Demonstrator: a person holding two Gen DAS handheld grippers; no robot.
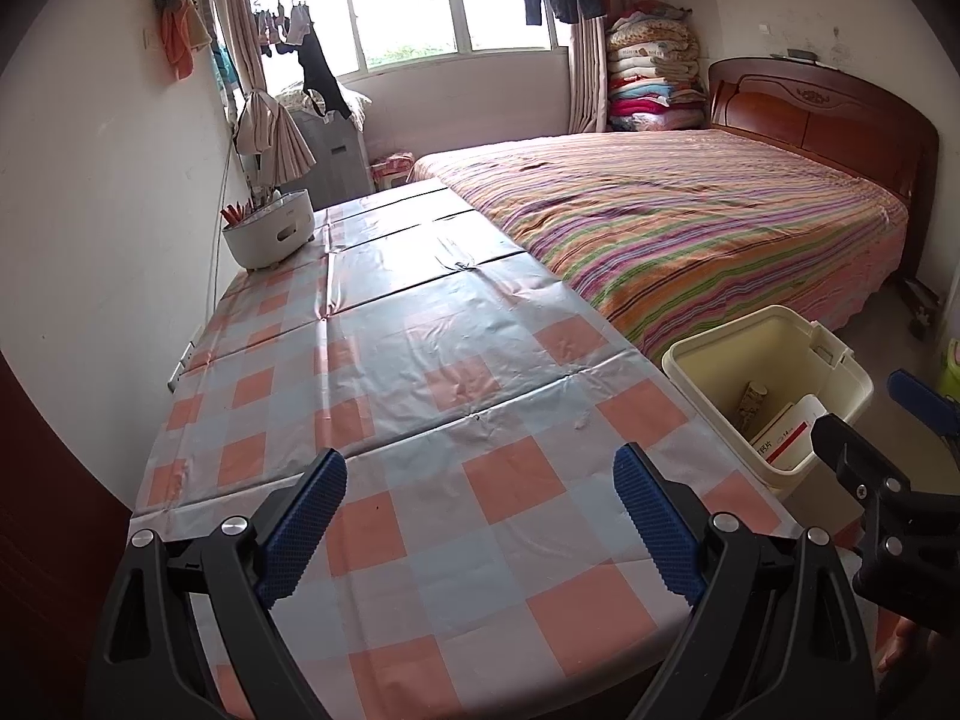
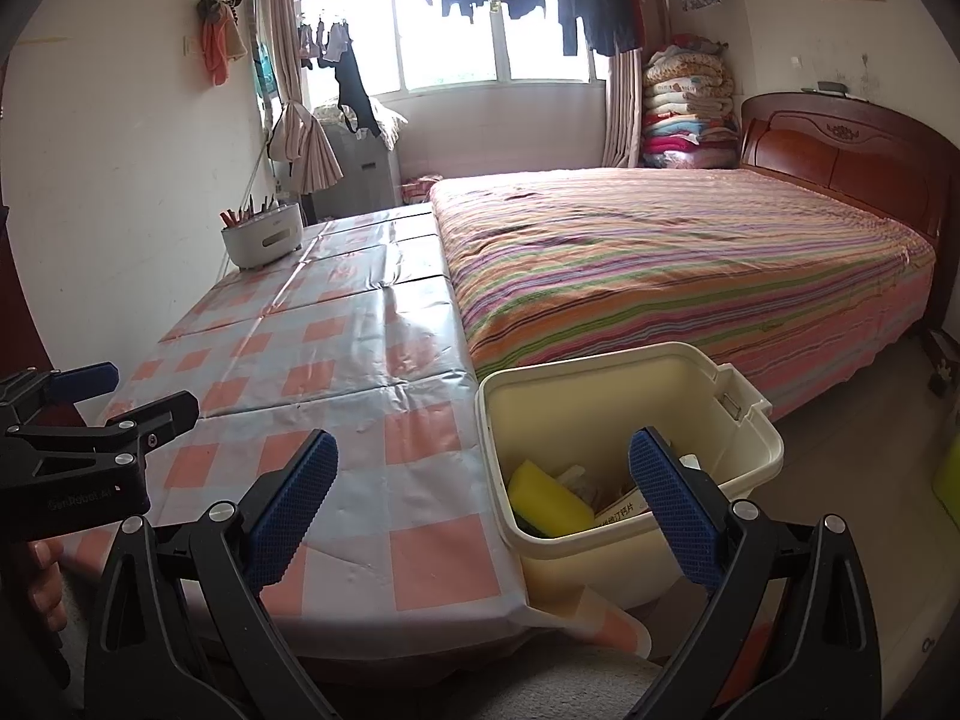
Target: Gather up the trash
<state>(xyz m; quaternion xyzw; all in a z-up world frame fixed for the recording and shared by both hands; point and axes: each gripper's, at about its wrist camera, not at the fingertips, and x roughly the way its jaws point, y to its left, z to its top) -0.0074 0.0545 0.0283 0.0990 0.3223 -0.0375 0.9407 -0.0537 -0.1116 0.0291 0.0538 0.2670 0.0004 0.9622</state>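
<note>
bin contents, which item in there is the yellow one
The yellow sponge, lying at the left side of the cream bin. The other items beside it are white or printed paper packaging.

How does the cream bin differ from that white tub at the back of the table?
The cream bin stands off the table's right edge, beside the bed; the white tub sits on the table by the wall. The bin is squarish and looks larger; the tub is rounded. The bin holds a yellow sponge and a printed box; the tub holds upright sticks. Both are open-topped.
</note>
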